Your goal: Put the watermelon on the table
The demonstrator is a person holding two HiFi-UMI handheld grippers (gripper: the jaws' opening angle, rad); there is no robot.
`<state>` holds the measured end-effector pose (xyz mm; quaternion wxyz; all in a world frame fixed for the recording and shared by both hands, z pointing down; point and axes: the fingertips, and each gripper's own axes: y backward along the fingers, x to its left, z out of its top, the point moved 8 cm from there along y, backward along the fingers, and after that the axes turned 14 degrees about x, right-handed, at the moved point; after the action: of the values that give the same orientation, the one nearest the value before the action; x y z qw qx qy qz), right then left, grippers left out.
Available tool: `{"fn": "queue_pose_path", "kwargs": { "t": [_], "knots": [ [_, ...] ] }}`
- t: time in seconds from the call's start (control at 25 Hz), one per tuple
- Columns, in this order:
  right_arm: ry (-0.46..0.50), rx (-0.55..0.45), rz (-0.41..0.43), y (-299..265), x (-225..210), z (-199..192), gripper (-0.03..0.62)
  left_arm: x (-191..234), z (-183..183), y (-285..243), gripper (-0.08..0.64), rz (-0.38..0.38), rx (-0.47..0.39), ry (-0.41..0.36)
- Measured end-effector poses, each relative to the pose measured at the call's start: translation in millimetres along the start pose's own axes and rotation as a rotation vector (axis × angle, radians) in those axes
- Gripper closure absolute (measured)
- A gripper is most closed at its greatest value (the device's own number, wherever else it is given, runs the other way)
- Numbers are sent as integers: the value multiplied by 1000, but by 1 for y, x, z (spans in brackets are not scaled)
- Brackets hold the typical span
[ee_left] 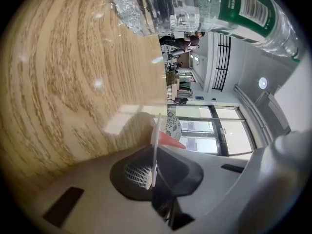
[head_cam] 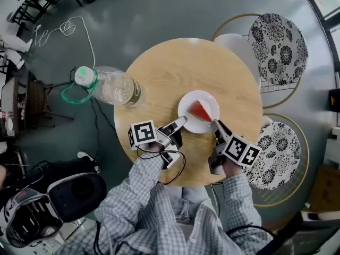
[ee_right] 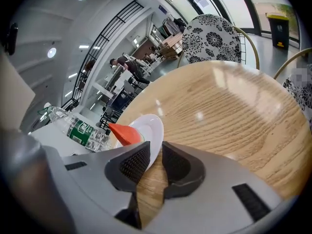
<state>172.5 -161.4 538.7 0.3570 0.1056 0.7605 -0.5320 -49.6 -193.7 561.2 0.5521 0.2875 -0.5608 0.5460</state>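
Note:
A red watermelon slice (head_cam: 200, 110) lies on a small white plate (head_cam: 189, 101) near the front of the round wooden table (head_cam: 175, 68). My left gripper (head_cam: 183, 120) is at the plate's left rim, shut on it; in the left gripper view the thin rim (ee_left: 156, 130) runs edge-on between the pads, with the slice (ee_left: 170, 139) behind. My right gripper (head_cam: 215, 124) is at the plate's right front rim. In the right gripper view the plate (ee_right: 151, 129) slips between its close-set jaws (ee_right: 155, 162), and the slice (ee_right: 124, 133) sits beyond.
A clear plastic bottle (head_cam: 114, 85) with a green label lies on its side at the table's left edge. Two chairs with black-and-white patterned seats (head_cam: 279, 41) (head_cam: 279, 153) stand to the right. A white cable (head_cam: 58, 31) lies on the grey floor at the upper left.

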Motion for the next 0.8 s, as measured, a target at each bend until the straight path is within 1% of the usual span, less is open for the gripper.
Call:
{"fn": "queue_pose_path", "kwargs": {
  "t": [0.08, 0.16, 0.24, 0.28, 0.36, 0.56, 0.64, 0.72, 0.8],
  "knots": [
    [53, 7, -13, 2, 1, 0, 514, 0, 0, 0, 529, 0, 0, 2],
    [127, 13, -39, 7, 3, -1, 512, 0, -1, 1, 530, 3, 2, 2],
    [234, 8, -87, 16, 9, -2, 512, 0, -1, 1, 531, 6, 2, 2],
    [310, 5, -116, 20, 13, -3, 512, -1, -1, 1, 531, 6, 2, 2],
    [515, 17, -188, 27, 26, -8, 512, 0, -1, 1, 531, 8, 1, 1],
    [1159, 129, -388, 20, 71, -41, 512, -1, -1, 1, 531, 14, 2, 1],
    [1378, 174, -449, 9, 81, -54, 512, -1, -1, 0, 531, 17, 1, 1],
    [1533, 216, -496, -3, 85, -64, 512, 0, -1, 0, 531, 19, 0, 3],
    [1610, 244, -530, -13, 85, -68, 512, 0, -1, -1, 531, 21, 0, 5]
  ]
}}
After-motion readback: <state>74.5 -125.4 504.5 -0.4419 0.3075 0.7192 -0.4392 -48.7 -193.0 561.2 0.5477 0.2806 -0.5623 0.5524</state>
